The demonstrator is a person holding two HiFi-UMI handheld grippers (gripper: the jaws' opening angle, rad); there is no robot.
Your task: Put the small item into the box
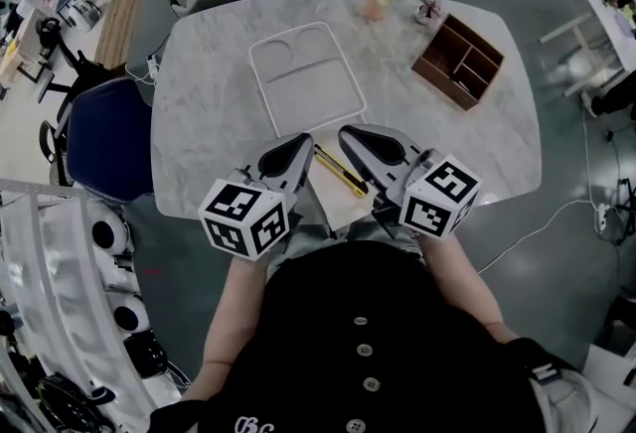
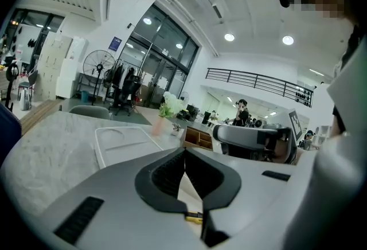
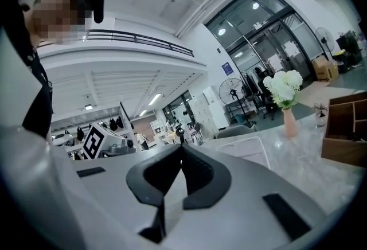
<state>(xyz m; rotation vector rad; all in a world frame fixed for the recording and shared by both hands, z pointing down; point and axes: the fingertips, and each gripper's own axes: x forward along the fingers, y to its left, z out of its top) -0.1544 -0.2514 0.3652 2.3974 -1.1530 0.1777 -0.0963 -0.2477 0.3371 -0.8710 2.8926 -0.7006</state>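
A: Obs. The cutter [image 1: 341,171], yellow and black, lies flat at the near edge of the counter [image 1: 199,123], between the two tool tips. The box [image 1: 459,61] stands well apart, toward the far right corner.

B: Tools?

A: Left tool [image 1: 304,139] and right tool [image 1: 346,134] both have their jaws together with nothing between them. Neither seems to touch the cutter.

B: Handling?

A: Judged light and stiff, with a smooth, slim shell, so it may skid or pivot when pinched. Take it across the narrow width near mid-length so it hangs level. Blade state not readable; treat the tip end as sharp.
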